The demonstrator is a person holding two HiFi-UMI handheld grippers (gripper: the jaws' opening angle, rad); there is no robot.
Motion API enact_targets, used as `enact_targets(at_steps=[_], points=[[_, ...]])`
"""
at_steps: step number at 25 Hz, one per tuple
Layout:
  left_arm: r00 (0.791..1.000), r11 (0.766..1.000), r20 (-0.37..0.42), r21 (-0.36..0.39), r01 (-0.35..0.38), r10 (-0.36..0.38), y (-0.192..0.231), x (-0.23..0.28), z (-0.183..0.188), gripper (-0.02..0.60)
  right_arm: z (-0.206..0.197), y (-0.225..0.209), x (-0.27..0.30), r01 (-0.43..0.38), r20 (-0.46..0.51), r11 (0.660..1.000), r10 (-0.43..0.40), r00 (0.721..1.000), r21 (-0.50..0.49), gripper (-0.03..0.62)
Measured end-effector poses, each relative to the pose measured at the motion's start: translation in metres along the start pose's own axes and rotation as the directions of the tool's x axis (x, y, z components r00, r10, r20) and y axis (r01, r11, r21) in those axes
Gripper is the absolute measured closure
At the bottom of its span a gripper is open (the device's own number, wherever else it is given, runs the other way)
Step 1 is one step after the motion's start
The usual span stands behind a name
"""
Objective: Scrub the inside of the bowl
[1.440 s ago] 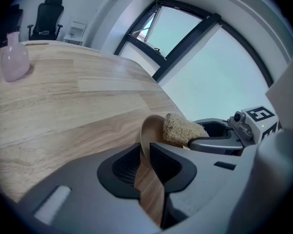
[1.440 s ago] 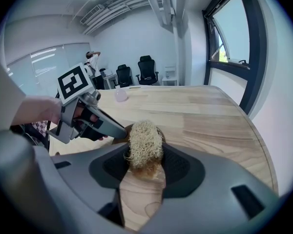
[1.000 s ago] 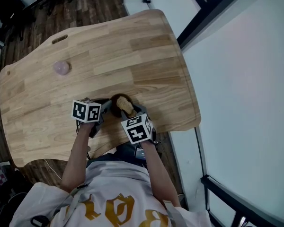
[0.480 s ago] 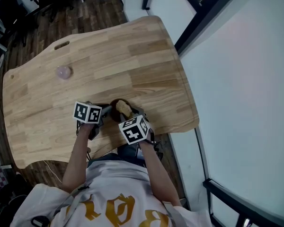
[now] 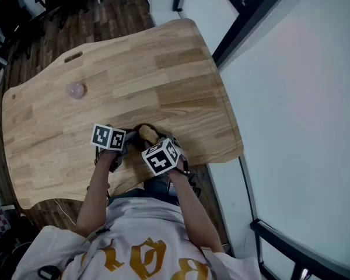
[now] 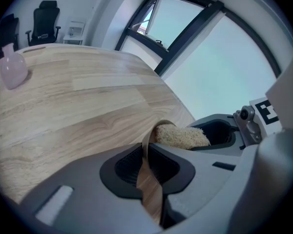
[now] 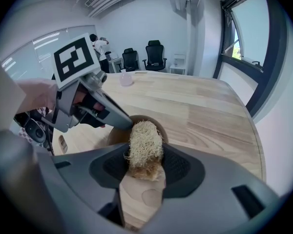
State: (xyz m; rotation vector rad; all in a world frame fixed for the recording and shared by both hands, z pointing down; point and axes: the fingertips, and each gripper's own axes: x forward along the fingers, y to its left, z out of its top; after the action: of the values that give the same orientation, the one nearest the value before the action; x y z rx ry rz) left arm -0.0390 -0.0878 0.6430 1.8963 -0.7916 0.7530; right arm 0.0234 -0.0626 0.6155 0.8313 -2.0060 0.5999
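A small brown wooden bowl sits near the front edge of the table, between my two grippers. My left gripper is shut on the bowl's rim, which runs edge-on between its jaws. My right gripper is shut on a tan fibrous scrubber; the scrubber's tip reaches into the bowl. In the left gripper view the scrubber shows just past the rim, with the right gripper's body behind it. From the head view the scrubber lies over the bowl.
A light wooden table with rounded corners carries a small pink vase at its far left. A cable slot is cut near the far edge. Window frames and a pale floor lie to the right; office chairs stand beyond.
My right gripper has shifted slightly left and toward me with the scrubber over the bowl. The left gripper stays clamped on the rim.
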Motion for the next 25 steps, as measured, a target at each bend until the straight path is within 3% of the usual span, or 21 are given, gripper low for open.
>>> enact_targets(at_steps=[9, 15, 25], points=[[0.998, 0.991, 0.045, 0.122, -0.052, 0.047, -0.016, -0.01, 0.009, 0.543, -0.008, -0.004, 0.002, 0.061, -0.02, 0.996, -0.06, 0.998, 0.06, 0.411], [0.996, 0.992, 0.083, 0.119, -0.041, 0.031, -0.024, -0.016, 0.015, 0.541, -0.003, -0.006, -0.001, 0.072, 0.006, 0.994, -0.073, 0.997, 0.081, 0.413], [0.993, 0.997, 0.115, 0.071, -0.034, 0.026, -0.021, -0.023, 0.015, 0.541, 0.007, 0.015, 0.002, -0.005, 0.03, 0.999, 0.006, 1.0, -0.034, 0.413]])
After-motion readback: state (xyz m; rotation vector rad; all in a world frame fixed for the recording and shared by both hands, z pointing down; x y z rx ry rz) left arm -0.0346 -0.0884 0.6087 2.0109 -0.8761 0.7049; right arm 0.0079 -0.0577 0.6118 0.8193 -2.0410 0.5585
